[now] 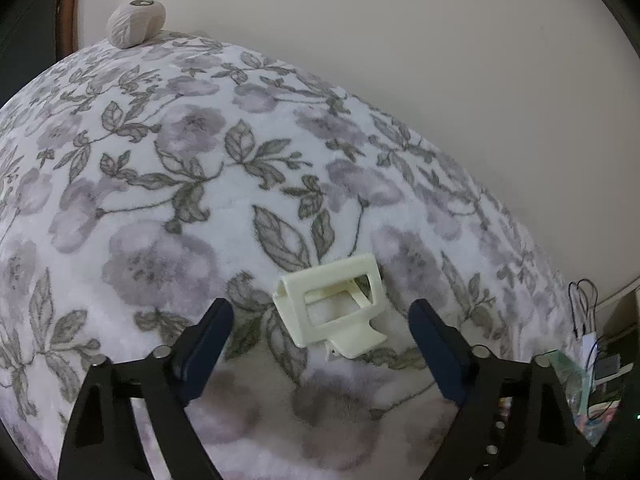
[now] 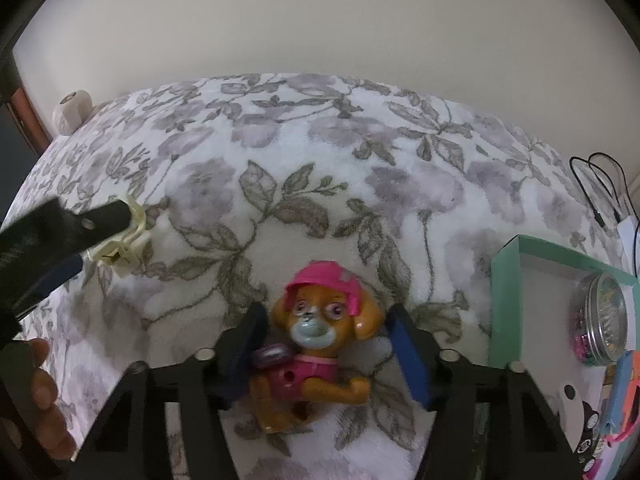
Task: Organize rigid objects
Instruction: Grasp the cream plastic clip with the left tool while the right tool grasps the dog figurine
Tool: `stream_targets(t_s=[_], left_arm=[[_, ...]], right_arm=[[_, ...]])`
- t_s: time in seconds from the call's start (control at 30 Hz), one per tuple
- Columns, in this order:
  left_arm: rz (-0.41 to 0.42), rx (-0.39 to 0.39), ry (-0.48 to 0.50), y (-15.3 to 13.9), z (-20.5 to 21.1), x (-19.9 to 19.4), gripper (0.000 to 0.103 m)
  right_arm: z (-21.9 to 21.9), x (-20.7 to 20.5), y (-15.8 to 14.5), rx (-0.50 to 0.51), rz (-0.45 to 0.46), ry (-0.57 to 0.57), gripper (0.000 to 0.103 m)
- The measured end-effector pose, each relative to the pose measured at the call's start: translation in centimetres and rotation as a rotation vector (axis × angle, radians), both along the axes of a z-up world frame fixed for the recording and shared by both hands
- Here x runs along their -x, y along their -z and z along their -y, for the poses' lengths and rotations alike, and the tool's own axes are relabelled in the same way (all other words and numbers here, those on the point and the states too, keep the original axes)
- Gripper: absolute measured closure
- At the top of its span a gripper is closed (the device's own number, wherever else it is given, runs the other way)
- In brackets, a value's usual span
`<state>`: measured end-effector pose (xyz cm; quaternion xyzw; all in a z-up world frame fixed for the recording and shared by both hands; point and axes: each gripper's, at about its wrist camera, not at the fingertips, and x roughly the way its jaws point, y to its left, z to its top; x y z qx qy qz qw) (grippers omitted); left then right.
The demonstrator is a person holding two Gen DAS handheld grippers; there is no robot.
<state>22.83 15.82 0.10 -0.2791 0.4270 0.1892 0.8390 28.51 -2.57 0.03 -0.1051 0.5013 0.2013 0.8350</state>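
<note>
A floral blanket [image 1: 168,184] is lying before a plain wall [image 1: 400,40]. The left gripper [image 1: 322,322], fingers apart, is flanking the clip [image 1: 332,308]; the right gripper [image 2: 326,346], also apart, is bracketing the pup [image 2: 316,344].

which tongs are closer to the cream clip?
Left. The left tongs straddle the cream clip, open; the right tongs sit off to its right, around the toy dog.

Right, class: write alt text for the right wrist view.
Open right tongs straddle a toy puppy in a pink helmet lying on a floral blanket. A teal box sits right; left tongs reach a cream clip.
</note>
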Motion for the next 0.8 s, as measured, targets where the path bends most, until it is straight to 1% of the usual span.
stream_targets(t_s=[0.07, 0.27, 0.3, 0.33, 0.37, 0.4, 0.43, 0.5, 0.63, 0.8], left_arm=[[0.002, -0.030, -0.002, 0.08, 0.26, -0.17, 0.015], [0.007, -0.077, -0.019, 0.27, 0.48, -0.42, 0.020], [0.011, -0.086, -0.024, 0.25, 0.50, -0.44, 0.023], [0.012, -0.088, -0.027, 0.23, 0.50, -0.50, 0.024], [0.018, -0.087, -0.030, 0.21, 0.42, -0.47, 0.028], [0.024, -0.085, -0.029, 0.17, 0.38, -0.45, 0.038], [0.031, -0.079, -0.028, 0.14, 0.30, -0.38, 0.040], [0.043, -0.069, -0.030, 0.08, 0.21, -0.12, 0.041], [0.039, -0.062, -0.032, 0.02, 0.11, 0.04, 0.041], [0.004, -0.053, -0.044, -0.12, -0.21, 0.29, 0.041]], right_arm=[[0.14, -0.02, 0.01, -0.006, -0.006, 0.000, 0.046], [0.02, 0.29, 0.01, 0.004, -0.003, -0.014, 0.046], [0.04, 0.31, 0.00, 0.002, -0.005, -0.014, 0.047], [0.09, 0.32, 0.00, -0.001, -0.006, -0.014, 0.047], [0.11, 0.28, 0.03, -0.003, -0.007, -0.014, 0.047], [0.14, 0.30, 0.03, -0.005, -0.008, -0.014, 0.047], [0.18, 0.31, 0.04, -0.005, -0.008, -0.015, 0.047], [0.25, 0.41, 0.03, -0.008, -0.008, -0.015, 0.047], [0.48, 0.54, -0.02, -0.020, -0.014, -0.012, 0.047], [0.90, 0.74, -0.07, -0.043, -0.030, -0.010, 0.047]])
